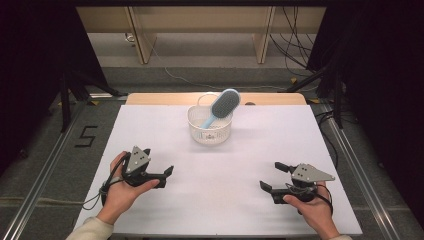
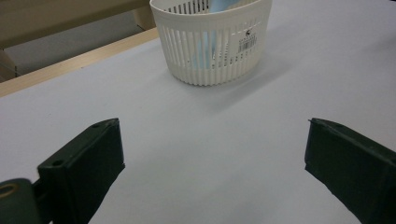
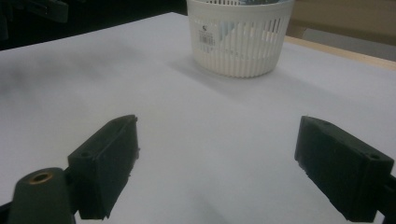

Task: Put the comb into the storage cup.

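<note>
A white slatted plastic basket (image 1: 210, 134) stands at the far middle of the white table top. A light blue hairbrush (image 1: 223, 104) stands tilted in it, handle down, its oval head sticking out above the rim toward the right. My left gripper (image 1: 158, 161) rests near the front left, held in a hand, open with nothing between its jaws. At the front right my right gripper (image 1: 272, 176) is open and empty too. Each gripper view looks toward the basket (image 2: 212, 51) (image 3: 240, 44) between wide-apart jaws, with the brush's blue handle (image 2: 204, 49) showing through the slats.
The white sheet (image 1: 220, 200) covers a wooden table whose bare edge (image 1: 165, 98) shows at the back. Metal rails (image 1: 52, 160) run along both sides, and black stands and cables lie on the floor behind.
</note>
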Available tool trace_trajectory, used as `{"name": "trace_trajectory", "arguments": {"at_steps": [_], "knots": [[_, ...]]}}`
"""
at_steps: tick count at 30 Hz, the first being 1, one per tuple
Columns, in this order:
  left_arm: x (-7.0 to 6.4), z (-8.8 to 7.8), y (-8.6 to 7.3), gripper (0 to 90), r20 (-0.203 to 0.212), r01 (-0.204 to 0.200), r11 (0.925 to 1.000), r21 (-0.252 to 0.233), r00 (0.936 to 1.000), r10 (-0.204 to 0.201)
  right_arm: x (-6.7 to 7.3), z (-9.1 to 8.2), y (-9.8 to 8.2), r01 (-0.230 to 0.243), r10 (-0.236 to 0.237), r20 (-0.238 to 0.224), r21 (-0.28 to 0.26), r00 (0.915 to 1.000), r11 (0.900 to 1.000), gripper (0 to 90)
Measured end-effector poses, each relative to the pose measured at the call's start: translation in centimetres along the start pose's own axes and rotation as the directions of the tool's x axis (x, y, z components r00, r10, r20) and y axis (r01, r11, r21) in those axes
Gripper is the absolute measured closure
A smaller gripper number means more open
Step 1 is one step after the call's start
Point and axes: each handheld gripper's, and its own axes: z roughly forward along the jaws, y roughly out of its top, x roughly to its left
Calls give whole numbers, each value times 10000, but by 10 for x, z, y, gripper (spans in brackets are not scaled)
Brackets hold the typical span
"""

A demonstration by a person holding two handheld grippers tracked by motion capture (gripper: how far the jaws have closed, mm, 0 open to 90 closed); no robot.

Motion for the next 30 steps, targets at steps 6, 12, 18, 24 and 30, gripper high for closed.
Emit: {"name": "trace_trajectory", "arguments": {"at_steps": [6, 12, 18, 24, 30], "knots": [[1, 1, -8, 40, 102, -105, 9999, 81, 9999, 104, -1, 0, 0, 6, -6, 3, 2, 10000, 10000, 143], [0, 1, -13, 40, 130, -219, 9997, 123, 9997, 217, -1, 0, 0, 23, -23, 5, 10, 10000, 10000, 142], [-3, 3, -18, 40, 176, -346, 9990, 272, 9993, 341, 0, -1, 1, 96, -96, -26, -49, 10000, 9999, 142], [-5, 4, -21, 40, 236, -442, 9983, 378, 9988, 433, 1, -1, 1, 136, -136, -39, -21, 9999, 9999, 142], [-2, 6, -25, 40, 187, -378, 9977, 555, 9991, 368, 1, -1, 1, 123, -123, -38, -7, 9999, 9999, 142]]}}
